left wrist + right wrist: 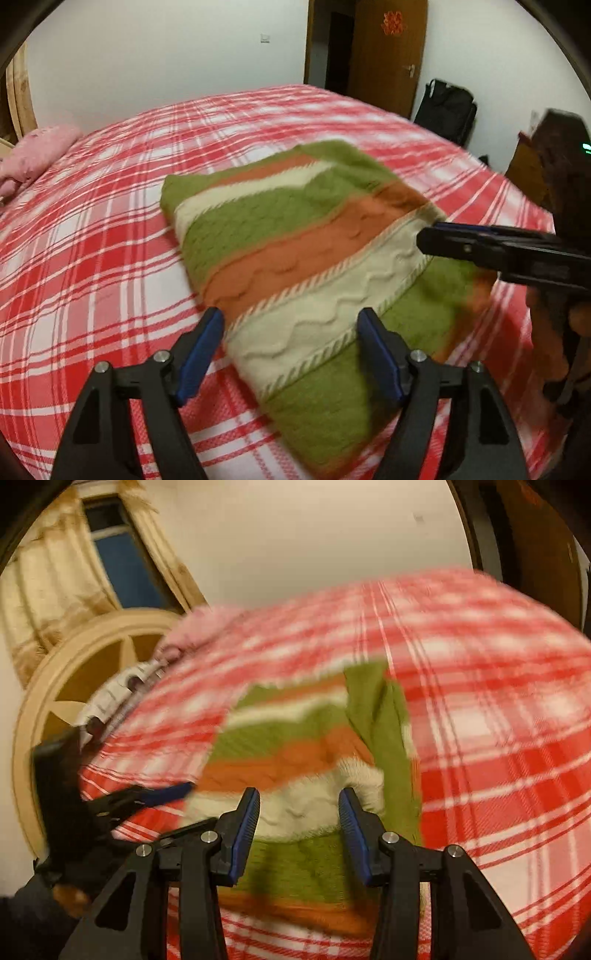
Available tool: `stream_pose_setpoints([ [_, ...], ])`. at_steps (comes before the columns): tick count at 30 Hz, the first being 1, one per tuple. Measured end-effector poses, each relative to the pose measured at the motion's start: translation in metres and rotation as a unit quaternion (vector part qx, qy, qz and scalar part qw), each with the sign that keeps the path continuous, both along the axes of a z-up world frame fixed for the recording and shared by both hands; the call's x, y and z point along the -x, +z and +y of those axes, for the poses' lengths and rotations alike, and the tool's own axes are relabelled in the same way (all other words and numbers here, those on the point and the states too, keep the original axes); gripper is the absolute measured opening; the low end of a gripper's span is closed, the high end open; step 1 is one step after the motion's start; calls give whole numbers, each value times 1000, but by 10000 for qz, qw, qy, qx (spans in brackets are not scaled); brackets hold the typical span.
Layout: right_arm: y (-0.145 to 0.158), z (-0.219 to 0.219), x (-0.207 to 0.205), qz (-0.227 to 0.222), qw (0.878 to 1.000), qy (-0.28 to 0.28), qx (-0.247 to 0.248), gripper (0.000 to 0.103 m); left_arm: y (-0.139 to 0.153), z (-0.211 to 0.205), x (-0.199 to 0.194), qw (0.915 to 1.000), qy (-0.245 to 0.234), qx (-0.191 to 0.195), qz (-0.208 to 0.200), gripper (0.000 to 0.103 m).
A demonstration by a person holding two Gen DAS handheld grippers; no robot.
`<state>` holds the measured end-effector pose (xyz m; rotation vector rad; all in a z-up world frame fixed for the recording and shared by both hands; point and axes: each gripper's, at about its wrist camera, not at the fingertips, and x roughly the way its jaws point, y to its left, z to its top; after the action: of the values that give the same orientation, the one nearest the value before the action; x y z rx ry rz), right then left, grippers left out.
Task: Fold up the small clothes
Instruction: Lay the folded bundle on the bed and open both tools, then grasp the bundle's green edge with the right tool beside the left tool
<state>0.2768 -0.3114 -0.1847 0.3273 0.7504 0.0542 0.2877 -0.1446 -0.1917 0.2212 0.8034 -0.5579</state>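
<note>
One folded sweater (295,258), one bed (92,258)

A bed (110,258) covered in a red-and-white plaid sheet carries a folded striped sweater (295,251) of green, orange and cream near its middle. A pink pillow (33,155) lies at the head edge by the headboard (55,686).
</note>
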Motion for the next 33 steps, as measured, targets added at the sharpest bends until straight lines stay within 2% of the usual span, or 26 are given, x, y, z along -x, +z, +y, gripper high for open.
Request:
stream_pose_setpoints([
  [2,-18,-8,-6,279,9996,-40,24,42,-9,-1,0,10000,-15,-20,94,81],
  [4,-22,-16,-3,212,9997,-86,-47,37,-18,2,-4,9997,52,66,214,84],
  [6,-22,-16,-5,277,9996,-56,53,37,-19,4,-9,9992,98,160,346,86],
  [8,-22,-10,-6,327,9990,-19,288,37,-21,7,-8,9990,234,167,329,98],
  [12,-17,1,2,269,9973,-121,670,37,-27,13,-14,9971,357,356,565,100],
  [16,-4,19,19,-127,9965,-15,828,37,-29,13,-12,9969,394,379,573,103],
  [21,-25,32,17,244,9912,42,1297,37,-31,14,-10,9968,396,380,588,103],
  [24,-29,30,19,204,9905,90,1360,37,-31,14,-10,9968,399,379,577,103],
  [28,-16,31,20,324,9898,211,1374,37,-31,17,-12,9966,403,422,587,103],
  [33,27,26,19,-329,9909,217,1284,37,-32,18,-12,9963,410,455,603,103],
])
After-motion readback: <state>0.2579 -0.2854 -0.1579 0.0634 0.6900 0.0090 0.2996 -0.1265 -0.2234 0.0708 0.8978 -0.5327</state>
